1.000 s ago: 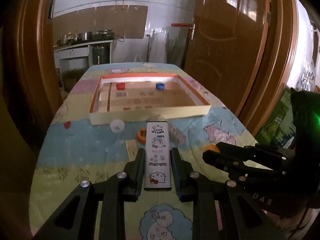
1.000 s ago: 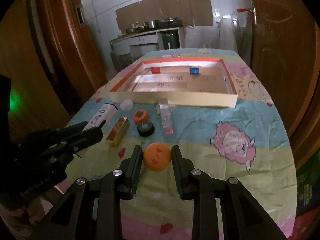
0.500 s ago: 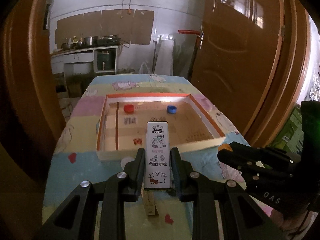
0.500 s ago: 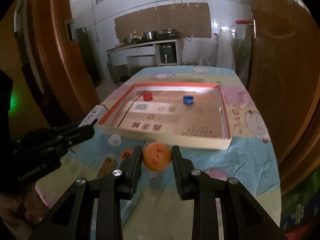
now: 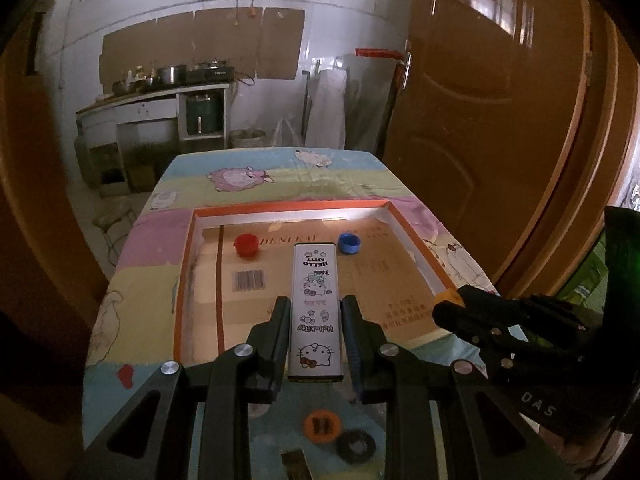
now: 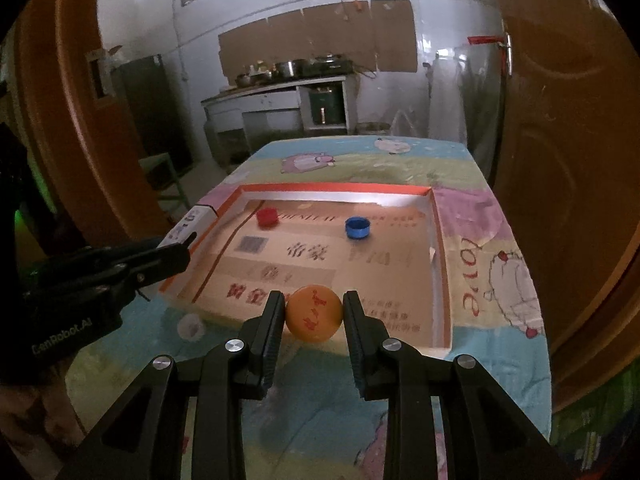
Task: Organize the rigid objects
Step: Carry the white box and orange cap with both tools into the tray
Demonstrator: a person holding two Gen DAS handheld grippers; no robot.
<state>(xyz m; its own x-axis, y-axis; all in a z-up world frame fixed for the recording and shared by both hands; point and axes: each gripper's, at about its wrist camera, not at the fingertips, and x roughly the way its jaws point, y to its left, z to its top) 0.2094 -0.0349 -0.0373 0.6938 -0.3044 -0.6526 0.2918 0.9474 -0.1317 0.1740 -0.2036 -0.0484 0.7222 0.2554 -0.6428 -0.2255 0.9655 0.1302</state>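
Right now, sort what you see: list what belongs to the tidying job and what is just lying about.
Job:
- Hello Kitty case, clamped in the left gripper
- orange cap, clamped in the right gripper
- shallow cardboard tray
- red cap and blue cap inside it

Lying about:
- pots on the counter
- wooden door
- folding chair

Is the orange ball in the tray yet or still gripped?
Gripped. The right gripper pinches the orange ball above the cardboard tray near edge, not resting inside.
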